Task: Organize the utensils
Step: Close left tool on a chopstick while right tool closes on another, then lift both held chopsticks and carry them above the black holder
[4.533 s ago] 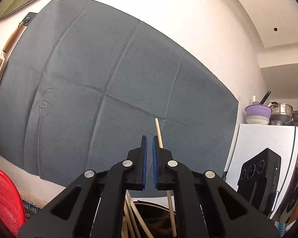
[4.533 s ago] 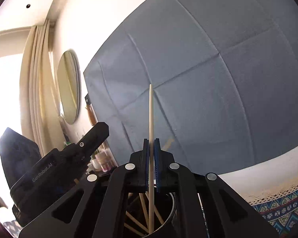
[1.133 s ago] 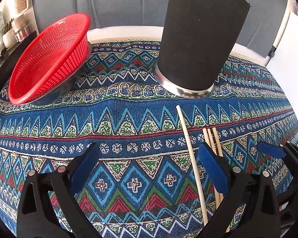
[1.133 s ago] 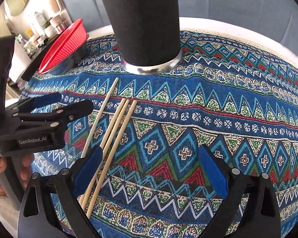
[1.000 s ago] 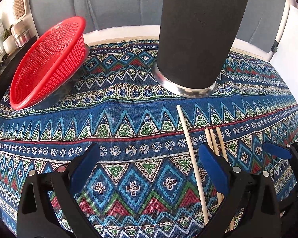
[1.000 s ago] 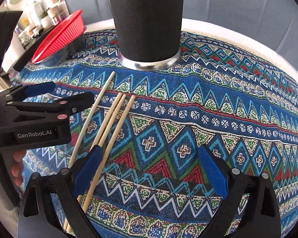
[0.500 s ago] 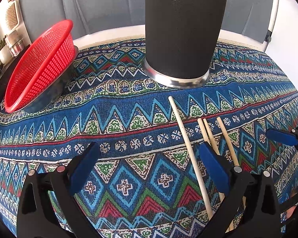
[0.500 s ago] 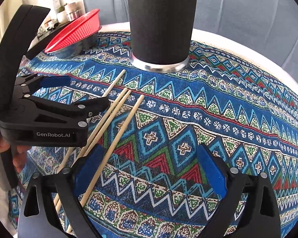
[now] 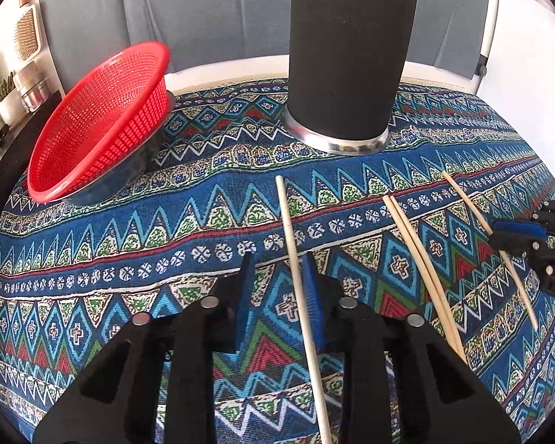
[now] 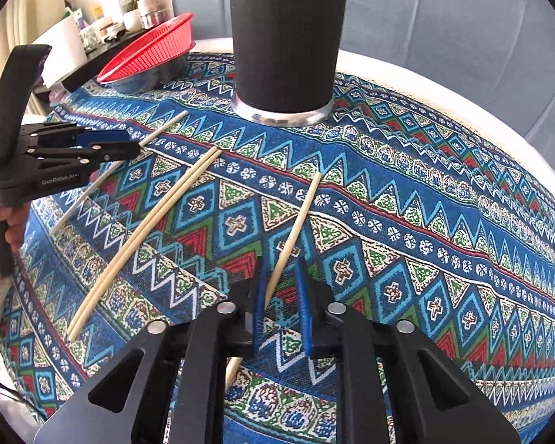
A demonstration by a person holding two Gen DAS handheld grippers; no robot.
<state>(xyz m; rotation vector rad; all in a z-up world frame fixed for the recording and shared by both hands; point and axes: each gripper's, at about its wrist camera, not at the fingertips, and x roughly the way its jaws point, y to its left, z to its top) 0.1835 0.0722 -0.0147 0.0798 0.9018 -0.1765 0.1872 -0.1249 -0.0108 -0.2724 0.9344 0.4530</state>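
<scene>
between both tongs' parted pads, left tongs and right tongs, a chopstick each

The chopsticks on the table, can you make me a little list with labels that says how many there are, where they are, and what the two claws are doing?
Chopsticks: four, all lying flat on the patterned tablecloth
Left claw: open around the pale chopstick, not squeezing it
Right claw: open around a single chopstick
Pair: two chopsticks side by side between the claws
Black cup: upright behind the chopsticks
Red basket: tilted, on the left
</scene>
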